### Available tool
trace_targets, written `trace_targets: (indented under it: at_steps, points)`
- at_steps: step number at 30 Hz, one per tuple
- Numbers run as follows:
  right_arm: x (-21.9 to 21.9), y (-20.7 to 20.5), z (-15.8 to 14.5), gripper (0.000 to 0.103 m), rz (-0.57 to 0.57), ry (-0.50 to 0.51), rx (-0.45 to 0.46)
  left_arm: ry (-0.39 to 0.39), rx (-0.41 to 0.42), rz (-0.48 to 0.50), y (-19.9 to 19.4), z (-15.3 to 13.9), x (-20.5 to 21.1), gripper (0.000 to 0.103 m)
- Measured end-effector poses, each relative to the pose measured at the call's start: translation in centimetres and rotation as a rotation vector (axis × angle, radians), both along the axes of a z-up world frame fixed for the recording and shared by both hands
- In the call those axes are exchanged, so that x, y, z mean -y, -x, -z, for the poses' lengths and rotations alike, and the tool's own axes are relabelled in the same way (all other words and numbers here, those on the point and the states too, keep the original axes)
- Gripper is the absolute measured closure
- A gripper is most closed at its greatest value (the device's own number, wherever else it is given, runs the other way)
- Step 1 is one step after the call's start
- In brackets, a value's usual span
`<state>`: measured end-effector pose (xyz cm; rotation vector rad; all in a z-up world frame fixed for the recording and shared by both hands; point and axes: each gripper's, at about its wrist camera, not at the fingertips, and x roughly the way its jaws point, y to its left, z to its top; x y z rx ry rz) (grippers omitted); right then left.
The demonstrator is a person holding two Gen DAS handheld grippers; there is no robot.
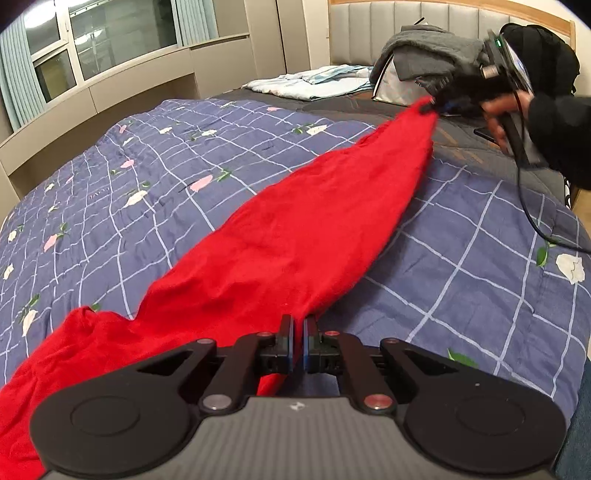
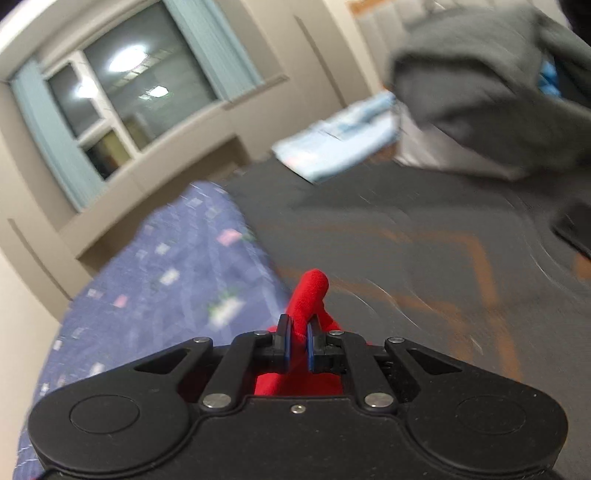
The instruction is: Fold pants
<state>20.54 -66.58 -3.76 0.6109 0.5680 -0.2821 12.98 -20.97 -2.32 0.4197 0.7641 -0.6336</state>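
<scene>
Pants [image 1: 295, 229], one, between two tools

A blue checked quilt [image 1: 122, 192] with a flower print covers the bed, a dark grey blanket [image 1: 458, 147] beyond it. At one o'clock, grey clothing [image 1: 424, 51] is heaped against the padded headboard [image 1: 369, 33]; pale blue folded laundry [image 1: 317, 79] lies at twelve, a curtained window [image 1: 103, 40] at ten.

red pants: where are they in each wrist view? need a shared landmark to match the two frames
Left wrist: red pants run diagonally from bottom left to upper right, stretched over the blue checked quilt.
Right wrist: only a bunched end at bottom centre, pinched between the fingers.
Shared landmark: the folded light-blue cloth beyond them on the bed.
</scene>
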Motion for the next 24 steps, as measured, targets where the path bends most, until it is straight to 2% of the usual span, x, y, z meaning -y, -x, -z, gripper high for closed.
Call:
trace_targets:
  at_steps: [4, 6, 12, 15, 17, 20, 21, 23, 24]
  points:
    - [0.5, 0.9, 2.8, 0.094, 0.021, -0.019, -0.073, 0.004, 0.000, -0.013, 0.2, 0.1, 0.0, 0.097]
    - [0.1, 0.6, 3.0, 0.094, 0.013, 0.006, -0.081, 0.018, -0.010, -0.027, 0.1, 0.0, -0.2, 0.096]
    - [-1.4, -0.3, -0.7, 0.094, -0.072, 0.119, 0.065, 0.016, -0.009, -0.038, 0.3, -0.1, 0.0, 0.096]
    - [-1.6, -0.5, -2.1, 0.094, -0.096, 0.144, 0.134, 0.015, -0.013, -0.046, 0.4, 0.1, 0.2, 0.096]
    - [-1.3, -1.0, -1.6, 0.094, -0.087, 0.143, 0.104, 0.013, -0.019, -0.049, 0.3, 0.2, 0.3, 0.096]
    - [-1.2, -1.7, 0.5, 0.093, -0.073, 0.180, -0.011, 0.019, -0.023, -0.058, 0.4, 0.1, 0.3, 0.093]
    - [-1.1, -1.7, 1.3, 0.089, -0.063, 0.184, -0.047, 0.025, -0.022, -0.064, 0.5, -0.1, 0.2, 0.090]
    - [-1.0, -1.6, 2.5, 0.080, -0.037, 0.180, -0.106, 0.037, -0.029, -0.063, 0.4, -0.5, 0.1, 0.069]
    - [-1.1, -1.5, 2.9, 0.069, -0.024, 0.184, -0.130, 0.048, -0.020, -0.075, 0.5, -0.8, -0.1, 0.046]
